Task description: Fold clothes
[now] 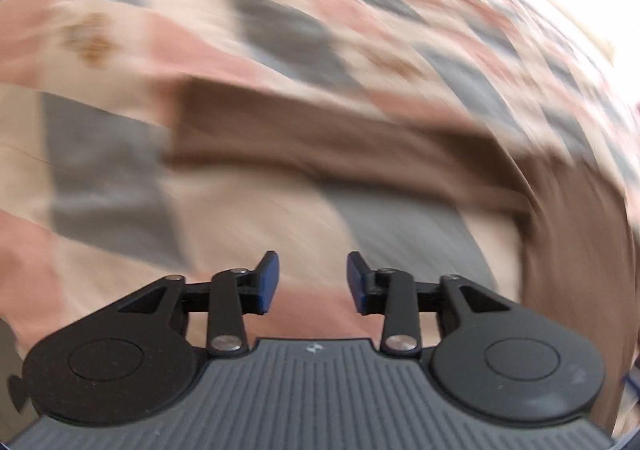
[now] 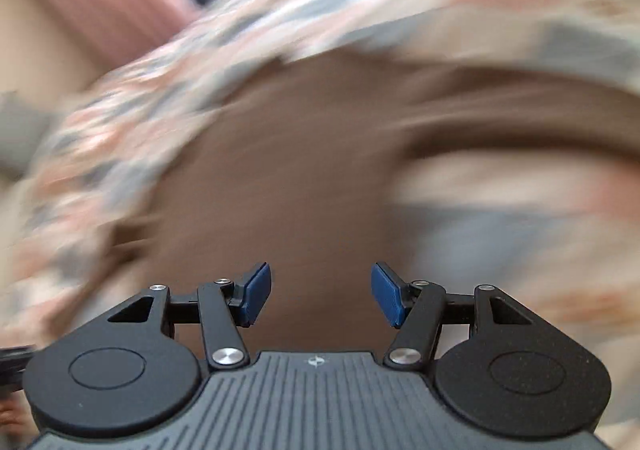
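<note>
Left wrist view: left gripper (image 1: 313,282) spread, empty; brown garment (image 1: 320,138) ahead, lying on patchwork bedspread (image 1: 120,50).
Right wrist view: right gripper (image 2: 321,294) spread, empty; brown garment (image 2: 288,170) directly ahead.
Folding apparently incomplete; blur hides detail.

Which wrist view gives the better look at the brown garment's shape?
The left wrist view: the brown garment appears there as a long band with a squared end, lying across the patchwork bedspread, though blurred. In the right wrist view the garment fills the centre as a smeared brown mass, its edges lost to motion blur.
</note>
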Motion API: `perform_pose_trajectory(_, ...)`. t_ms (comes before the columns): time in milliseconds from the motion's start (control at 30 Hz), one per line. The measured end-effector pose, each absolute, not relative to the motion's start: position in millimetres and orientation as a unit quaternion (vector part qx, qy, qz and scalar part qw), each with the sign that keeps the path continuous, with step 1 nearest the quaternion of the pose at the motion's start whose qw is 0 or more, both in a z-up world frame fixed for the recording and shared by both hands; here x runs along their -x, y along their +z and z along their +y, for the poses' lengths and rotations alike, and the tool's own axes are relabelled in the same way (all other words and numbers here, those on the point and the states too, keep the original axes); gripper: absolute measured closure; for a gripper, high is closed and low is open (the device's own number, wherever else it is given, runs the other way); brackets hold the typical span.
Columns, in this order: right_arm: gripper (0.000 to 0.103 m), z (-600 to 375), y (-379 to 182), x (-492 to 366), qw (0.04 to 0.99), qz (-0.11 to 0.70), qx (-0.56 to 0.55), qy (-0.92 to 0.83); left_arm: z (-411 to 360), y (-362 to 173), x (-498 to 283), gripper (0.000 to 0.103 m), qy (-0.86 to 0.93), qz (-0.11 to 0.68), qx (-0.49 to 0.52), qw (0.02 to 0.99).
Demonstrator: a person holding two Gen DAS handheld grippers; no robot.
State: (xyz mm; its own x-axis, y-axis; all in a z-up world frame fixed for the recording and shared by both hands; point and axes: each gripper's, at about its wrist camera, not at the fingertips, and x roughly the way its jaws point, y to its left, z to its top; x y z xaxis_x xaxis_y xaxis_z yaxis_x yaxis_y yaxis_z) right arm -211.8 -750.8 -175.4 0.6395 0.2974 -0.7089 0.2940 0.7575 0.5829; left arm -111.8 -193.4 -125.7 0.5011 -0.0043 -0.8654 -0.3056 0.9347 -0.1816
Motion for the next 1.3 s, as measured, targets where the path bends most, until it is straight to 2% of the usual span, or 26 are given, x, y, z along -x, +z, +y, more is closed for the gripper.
perform_pose_trajectory(167,0.044,-646.7,-204.3,146.9,0.746,0.42,-0.507,0.101,-108.0,-140.9,86.3,0.063,0.131,0.448,0.256,0.846)
perform_pose_trajectory(367,0.044,-550.6,-227.0,87.7,0.699,0.435,-0.56,0.096,-70.1,-177.8,70.8,0.065,0.115,0.46,0.344,0.81)
perform_pose_trajectory(400,0.044,-542.0,-232.4,80.3,0.695,0.433,-0.567,0.09,-66.2,-182.3,70.1,0.068,0.107,0.46,0.359,0.805)
perform_pose_trajectory(467,0.046,-529.5,-238.9,75.8,0.692,0.43,-0.577,0.067,-63.6,-185.1,68.7,0.09,0.088,0.46,0.361,0.806)
perform_pose_trajectory(500,0.05,-526.6,-244.0,72.4,0.688,0.425,-0.585,0.056,-64.2,-184.5,68.4,0.098,0.08,0.462,0.353,0.81)
perform_pose_trajectory(533,0.051,-524.9,-249.6,68.5,0.684,0.422,-0.594,0.041,-64.9,-184.0,68.2,0.098,0.071,0.463,0.344,0.814)
perform_pose_trajectory(567,0.058,-524.0,-253.7,65.3,0.68,0.422,-0.599,0.03,-67.7,-178.7,71.2,0.098,0.066,0.46,0.328,0.823)
perform_pose_trajectory(600,0.083,-522.9,-255.5,62.8,0.68,0.428,-0.596,0.022,-72.1,-170.4,76.5,0.098,0.062,0.454,0.305,0.835)
perform_pose_trajectory(633,0.099,-521.6,-255.4,60.3,0.68,0.443,-0.584,0.015,-76.5,-162.0,81.9,0.098,0.059,0.448,0.282,0.846)
perform_pose_trajectory(667,0.099,-520.6,-252.6,60.5,0.68,0.454,-0.575,0.018,-80.6,-154.0,87.7,0.098,0.057,0.441,0.257,0.858)
perform_pose_trajectory(733,0.1,-518.9,-241.8,65.5,0.688,0.466,-0.555,0.035,-87.9,-149.7,96.5,0.097,0.059,0.445,0.199,0.871)
perform_pose_trajectory(833,0.098,-518.7,-242.1,68.8,0.69,0.492,-0.53,0.03,-89.5,-174.2,87.9,0.094,0.069,0.489,0.171,0.852)
perform_pose_trajectory(900,0.091,-521.9,-249.2,68.6,0.679,0.505,-0.531,0.033,-88.2,-177.7,82.8,0.093,0.072,0.495,0.172,0.848)
perform_pose_trajectory(933,0.086,-524.4,-249.2,69.9,0.674,0.506,-0.536,0.04,-87.8,-171.3,83.6,0.088,0.075,0.487,0.171,0.853)
perform_pose_trajectory(967,0.071,-526.0,-245.2,70.7,0.676,0.506,-0.534,0.052,-86.9,-162.5,86.3,0.087,0.078,0.475,0.172,0.86)
perform_pose_trajectory(1000,0.06,-526.5,-237.1,72.0,0.69,0.501,-0.519,0.061,-84.7,-154.0,89.5,0.084,0.083,0.461,0.176,0.866)
perform_pose_trajectory(1033,0.058,-526.8,-227.8,73.8,0.71,0.495,-0.497,0.066,-81.5,-147.6,91.7,0.075,0.085,0.449,0.185,0.87)
perform_pose_trajectory(1067,0.058,-527.1,-219.0,76.2,0.729,0.487,-0.476,0.068,-78.0,-144.9,91.0,0.071,0.085,0.443,0.194,0.871)
perform_pose_trajectory(1167,0.058,-531.0,-215.7,80.7,0.748,0.479,-0.457,0.054,-70.8,-159.0,70.6,0.069,0.085,0.457,0.21,0.86)
perform_pose_trajectory(1200,0.058,-531.2,-221.1,80.3,0.742,0.481,-0.464,0.05,-69.4,-168.3,63.2,0.07,0.083,0.469,0.218,0.852)
perform_pose_trajectory(1233,0.058,-528.8,-227.0,79.0,0.739,0.483,-0.467,0.05,-69.4,-176.5,58.5,0.078,0.088,0.476,0.217,0.848)
perform_pose_trajectory(1300,0.061,-526.7,-233.9,85.5,0.743,0.491,-0.452,0.049,-74.4,-183.4,57.5,0.1,0.102,0.479,0.174,0.854)
